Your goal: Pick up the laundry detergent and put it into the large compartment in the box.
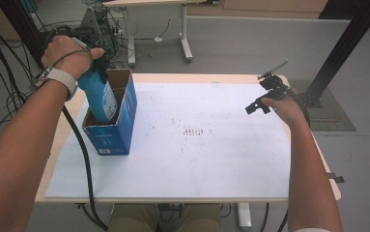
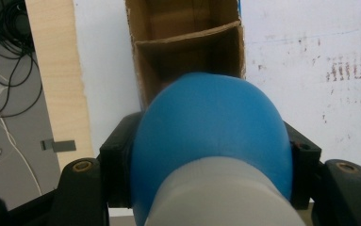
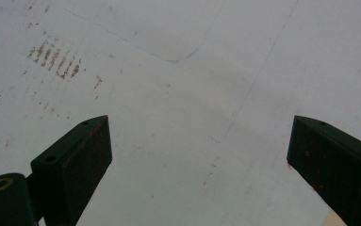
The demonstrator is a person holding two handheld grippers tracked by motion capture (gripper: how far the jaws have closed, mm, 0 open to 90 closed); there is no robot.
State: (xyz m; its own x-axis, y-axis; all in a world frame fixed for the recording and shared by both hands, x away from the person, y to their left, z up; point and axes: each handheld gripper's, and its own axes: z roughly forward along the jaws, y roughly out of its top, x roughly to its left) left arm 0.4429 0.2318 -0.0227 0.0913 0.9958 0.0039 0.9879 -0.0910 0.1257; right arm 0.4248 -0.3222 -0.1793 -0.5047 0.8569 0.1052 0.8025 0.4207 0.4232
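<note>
left gripper (image 2: 206,160) is clamped on a blue bottle (image 2: 211,127), smooth rounded shoulder, pale grey-white cap end nearest the camera; bottle body (image 1: 98,96) tilts out from the jaws, lower end inside the open blue cardboard box (image 1: 120,130) just beyond them, brown divider inside; right gripper (image 3: 199,155) jaws spread wide, nothing between, over bare white table (image 3: 178,94).

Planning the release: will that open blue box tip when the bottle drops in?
Possibly: the blue box is tall, narrow, thin cardboard, so likely light. The bottle enters tilted against its near end and may nudge it. Once seated, its weight probably steadies the box.
</note>
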